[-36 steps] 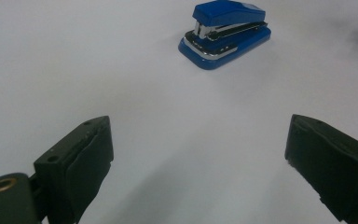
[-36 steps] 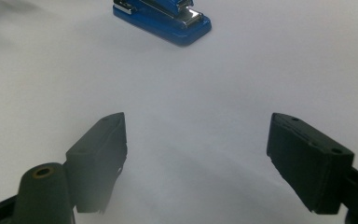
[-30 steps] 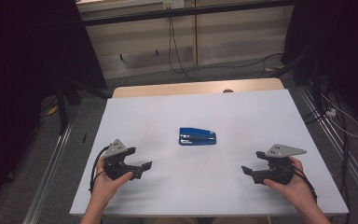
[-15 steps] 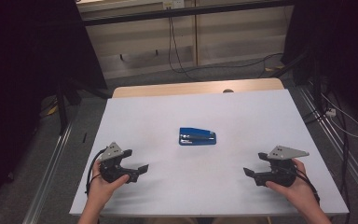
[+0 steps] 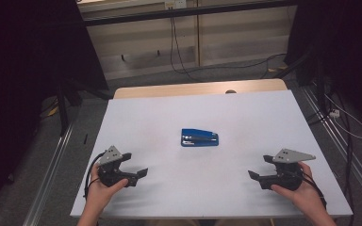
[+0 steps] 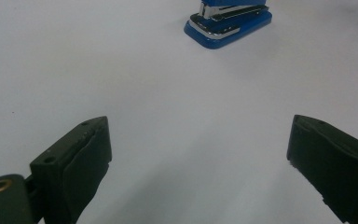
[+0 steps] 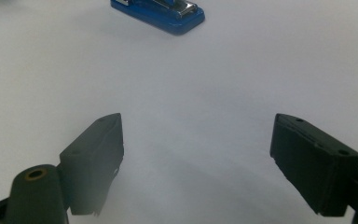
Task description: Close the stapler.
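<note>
A blue stapler (image 5: 199, 138) lies flat near the middle of the white table (image 5: 245, 117). In the left gripper view the stapler (image 6: 227, 19) is far ahead at the top, and in the right gripper view the stapler (image 7: 161, 11) is at the top left. My left gripper (image 5: 135, 165) rests near the table's front left, open, with bare table between its jaws (image 6: 198, 154). At the front right, my right gripper (image 5: 261, 167) is open too, nothing between its jaws (image 7: 196, 149). Both are well short of the stapler.
The white table's front edge (image 5: 207, 214) runs just under both hands. A wooden strip (image 5: 198, 88) borders the far edge. Cables (image 5: 184, 52) hang behind the table, and metal rails (image 5: 52, 169) run along the floor on either side.
Both grippers have drawn back slightly toward the table's front edge; the left has also shifted a little left. The stapler has not moved.
</note>
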{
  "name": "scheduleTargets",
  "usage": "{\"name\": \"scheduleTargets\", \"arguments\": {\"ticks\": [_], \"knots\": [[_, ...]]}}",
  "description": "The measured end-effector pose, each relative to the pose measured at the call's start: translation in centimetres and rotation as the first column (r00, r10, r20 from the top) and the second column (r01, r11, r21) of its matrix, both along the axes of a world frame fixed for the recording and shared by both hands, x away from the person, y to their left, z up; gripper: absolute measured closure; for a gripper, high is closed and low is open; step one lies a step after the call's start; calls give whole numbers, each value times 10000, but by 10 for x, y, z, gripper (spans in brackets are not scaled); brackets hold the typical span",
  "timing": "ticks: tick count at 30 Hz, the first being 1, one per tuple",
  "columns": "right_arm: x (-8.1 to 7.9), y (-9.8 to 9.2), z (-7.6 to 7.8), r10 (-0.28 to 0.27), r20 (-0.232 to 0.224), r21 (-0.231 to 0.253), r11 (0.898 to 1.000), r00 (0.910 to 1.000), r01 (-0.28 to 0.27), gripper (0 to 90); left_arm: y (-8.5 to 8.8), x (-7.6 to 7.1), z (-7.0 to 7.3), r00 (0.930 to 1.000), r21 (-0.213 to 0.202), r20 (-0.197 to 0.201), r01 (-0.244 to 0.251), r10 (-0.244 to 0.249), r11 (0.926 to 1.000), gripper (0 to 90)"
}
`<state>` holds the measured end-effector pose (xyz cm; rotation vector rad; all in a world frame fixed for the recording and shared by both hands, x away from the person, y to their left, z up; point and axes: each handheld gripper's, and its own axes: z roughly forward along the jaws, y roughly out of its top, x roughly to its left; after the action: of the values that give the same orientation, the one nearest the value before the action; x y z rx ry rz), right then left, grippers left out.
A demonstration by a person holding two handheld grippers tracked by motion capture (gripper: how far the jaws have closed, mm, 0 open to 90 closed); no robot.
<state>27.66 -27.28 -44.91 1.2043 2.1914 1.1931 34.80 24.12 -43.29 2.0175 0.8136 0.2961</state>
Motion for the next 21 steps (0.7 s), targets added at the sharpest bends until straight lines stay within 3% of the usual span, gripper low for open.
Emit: {"name": "scheduleTargets", "arguments": {"ticks": [14, 21], "knots": [[-4, -4, 0, -18, 102, -19, 10000, 9999, 18, 175, 3, 0, -3, 9999, 109, -98, -20, 21, 9999, 65], [-4, -6, -1, -24, 104, -26, 10000, 9999, 24, 172, 4, 1, -3, 10000, -36, -67, -67, 67, 10000, 65]]}}
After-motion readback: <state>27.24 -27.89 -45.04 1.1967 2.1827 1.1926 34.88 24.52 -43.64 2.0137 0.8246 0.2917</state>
